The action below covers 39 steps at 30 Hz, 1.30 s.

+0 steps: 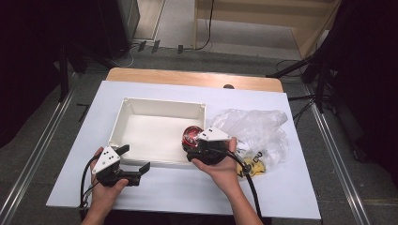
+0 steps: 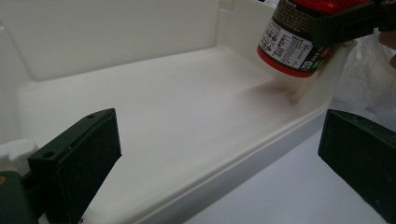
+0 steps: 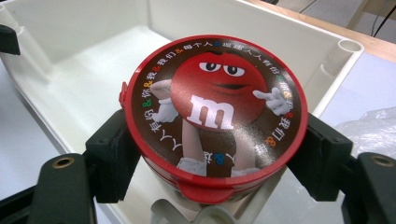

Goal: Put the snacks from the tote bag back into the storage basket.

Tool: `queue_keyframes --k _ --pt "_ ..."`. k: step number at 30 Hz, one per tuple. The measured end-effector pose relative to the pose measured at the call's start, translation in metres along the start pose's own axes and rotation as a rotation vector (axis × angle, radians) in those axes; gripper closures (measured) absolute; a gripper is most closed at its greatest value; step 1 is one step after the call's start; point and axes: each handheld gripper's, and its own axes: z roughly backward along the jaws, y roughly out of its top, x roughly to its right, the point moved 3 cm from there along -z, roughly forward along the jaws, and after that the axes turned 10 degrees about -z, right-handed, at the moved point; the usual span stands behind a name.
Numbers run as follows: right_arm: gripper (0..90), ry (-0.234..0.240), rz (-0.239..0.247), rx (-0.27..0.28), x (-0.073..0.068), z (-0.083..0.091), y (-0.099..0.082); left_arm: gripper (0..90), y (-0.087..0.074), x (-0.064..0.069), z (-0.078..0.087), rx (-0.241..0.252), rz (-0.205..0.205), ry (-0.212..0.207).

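White sheeting covers the table [image 1: 187,197] and that's our stage; nearest us at seven o'clock in the high view sits our left gripper [image 1: 123,169], jaws spread wide with nothing between them, parked just off the near wall of the white bin [image 1: 123,108]. From the left gripper view those black pads [image 2: 84,158] frame the bin's near rim and grip nothing at all.

Moving on to five o'clock from the bin's centre, our right gripper [image 1: 199,149] is clamped on the red candy tub [image 3: 215,109], one pad pressing each side of the round wall just under the lid. We're holding it above the bin's near right corner, clear of the floor as the left gripper view shows it.

Now, handling: we judge this tub stiff plastic, light to middling depending on fill, with a glossy label that could slip, and a snap lid with a tab that we wouldn't trust to carry load. Best hold looks like where we are, across the body below the lid rim, which acts as a stop.

Farther out, at three o'clock, lies the crumpled clear plastic bag [image 1: 256,129]
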Motion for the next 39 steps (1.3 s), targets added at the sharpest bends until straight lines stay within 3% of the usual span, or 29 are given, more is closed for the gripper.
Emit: queue_keyframes --k 21,24,26,39 --pt "22.5 -0.01 0.046 0.001 -0.004 0.001 -0.004 0.0 -0.001 -0.001 0.0 0.0 0.006 0.002" --pt "16.8 -0.012 0.052 0.007 -0.004 0.001 -0.004 0.0 -0.001 -0.001 0.0 0.0 0.007 0.002" --pt "15.0 0.011 0.007 0.017 -0.002 0.005 -0.001 0.0 -0.001 -0.001 0.0 0.0 0.007 0.001" --pt "15.0 -0.008 -0.028 0.05 0.016 0.02 0.005 0.0 -0.001 0.0 -0.001 -0.006 0.003 0.0"
